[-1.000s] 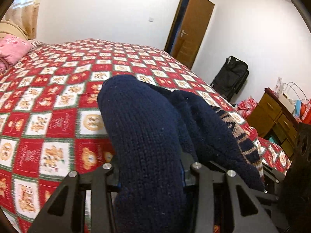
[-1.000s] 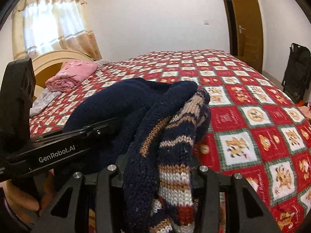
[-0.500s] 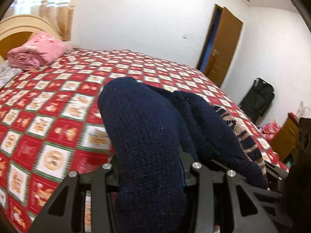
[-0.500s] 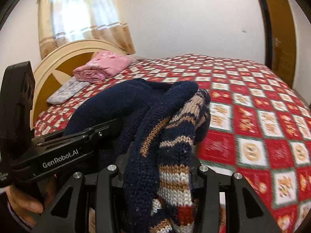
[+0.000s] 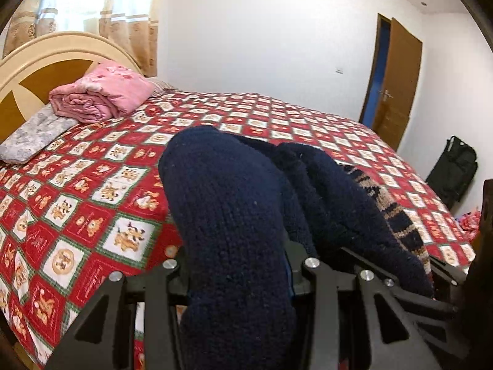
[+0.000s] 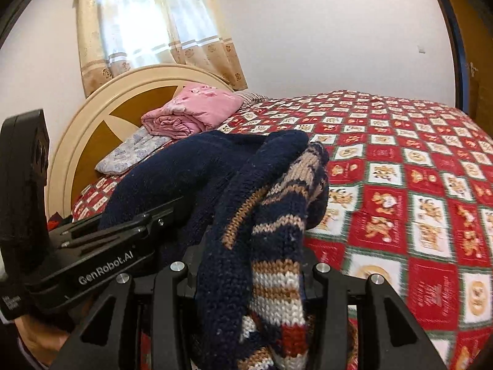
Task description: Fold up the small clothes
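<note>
Both your tools, left tool (image 5: 237,265) and right tool (image 6: 249,268), stay clenched on the navy knitted sweater (image 5: 228,215) while you've swung toward the cream wooden headboard (image 6: 129,92), carrying it unfolded.

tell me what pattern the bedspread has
Red and white checks with green borders and small cartoon figures on the bedspread; clearest in the left wrist view.

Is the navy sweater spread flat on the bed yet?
No. The navy sweater hangs bunched between the left gripper and right gripper, both clamped on it.
</note>
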`<state>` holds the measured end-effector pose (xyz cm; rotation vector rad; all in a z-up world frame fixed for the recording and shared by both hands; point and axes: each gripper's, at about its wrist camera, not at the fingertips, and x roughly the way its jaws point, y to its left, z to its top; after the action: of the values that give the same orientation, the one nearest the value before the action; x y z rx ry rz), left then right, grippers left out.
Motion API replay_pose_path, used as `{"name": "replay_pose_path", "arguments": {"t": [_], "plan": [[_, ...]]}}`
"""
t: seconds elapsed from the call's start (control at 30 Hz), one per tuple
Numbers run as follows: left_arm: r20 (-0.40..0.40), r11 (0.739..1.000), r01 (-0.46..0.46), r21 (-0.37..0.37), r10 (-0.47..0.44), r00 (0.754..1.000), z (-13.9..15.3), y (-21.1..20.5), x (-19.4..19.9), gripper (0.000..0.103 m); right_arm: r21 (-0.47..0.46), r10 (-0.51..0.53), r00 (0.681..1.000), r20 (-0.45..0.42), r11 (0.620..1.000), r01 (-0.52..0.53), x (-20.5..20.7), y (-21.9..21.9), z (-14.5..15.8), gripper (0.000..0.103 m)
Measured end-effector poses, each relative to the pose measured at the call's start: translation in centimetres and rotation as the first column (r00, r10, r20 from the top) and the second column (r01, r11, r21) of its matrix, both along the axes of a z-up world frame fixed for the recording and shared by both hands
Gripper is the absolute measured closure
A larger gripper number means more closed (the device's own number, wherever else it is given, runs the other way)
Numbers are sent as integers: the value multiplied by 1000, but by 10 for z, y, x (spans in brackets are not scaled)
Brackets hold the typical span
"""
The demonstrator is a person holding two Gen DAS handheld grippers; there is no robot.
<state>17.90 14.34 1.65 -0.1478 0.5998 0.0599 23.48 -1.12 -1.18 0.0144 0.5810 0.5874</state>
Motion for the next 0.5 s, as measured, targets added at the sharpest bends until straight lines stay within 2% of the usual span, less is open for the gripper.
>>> {"name": "replay_pose_path", "arguments": {"t": [0.1,0.2,0.27,0.3,0.4,0.5], "plan": [[-25,1000,-16,24,16,1000,-16,6,18,61,-25,-12,999,-31,1000,11,21,8,-22,59],[-103,999,-18,51,24,994,-44,8,36,61,-70,-36,993,-115,997,28,39,9,-56,59],[-173,997,-38,62,48,984,-62,11,43,60,-112,-54,990,-132,993,39,41,8,-72,59],[-183,995,-54,79,67,981,-68,12,42,57,-124,-56,990,-131,992,40,41,6,-76,59],[-200,995,-72,73,86,976,-71,17,35,42,-51,-63,974,-217,997,54,53,-9,-86,57],[-225,993,-78,91,97,970,-71,18,31,34,24,-57,954,-293,997,67,61,-22,-95,55]]}}
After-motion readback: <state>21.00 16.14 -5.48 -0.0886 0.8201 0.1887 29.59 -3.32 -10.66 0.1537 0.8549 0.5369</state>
